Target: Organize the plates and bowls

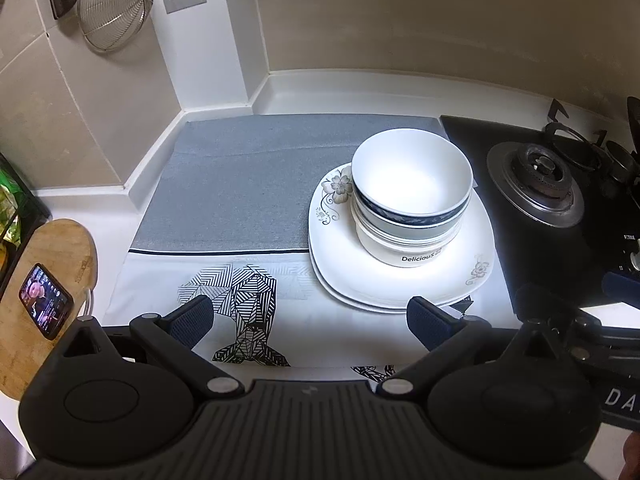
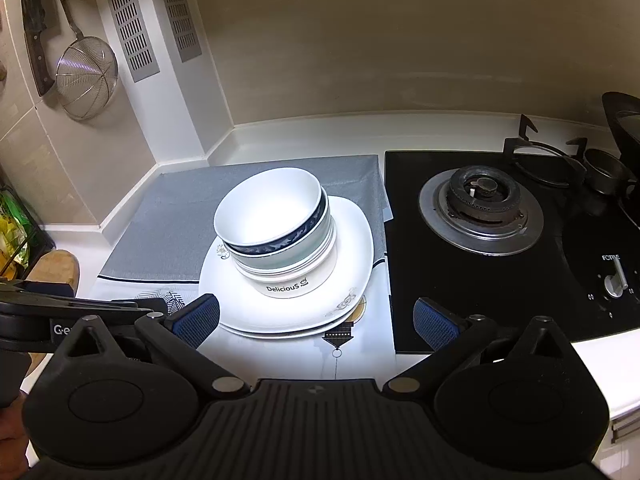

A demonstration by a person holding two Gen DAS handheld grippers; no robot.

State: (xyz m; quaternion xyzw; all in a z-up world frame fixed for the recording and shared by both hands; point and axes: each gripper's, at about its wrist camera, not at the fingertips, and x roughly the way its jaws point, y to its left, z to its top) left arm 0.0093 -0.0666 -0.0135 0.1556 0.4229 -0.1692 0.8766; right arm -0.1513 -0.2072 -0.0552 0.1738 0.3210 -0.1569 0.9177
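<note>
Glossy round bowls [image 1: 412,196] nest; squarish plates [image 1: 400,280] beneath.

White plates [image 1: 400,280] carry beige flower prints. Top bowl [image 1: 412,184] is white with a navy patterned band. The mat [image 1: 240,192] is grey above, white with black geometric lines below. Black hob [image 2: 500,280], lower right.

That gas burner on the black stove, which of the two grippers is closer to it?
Right. The right gripper hangs open, with one finger over the stove's front edge, before the gas burner. The left gripper, also open, sits farther left, beyond the plates.
</note>
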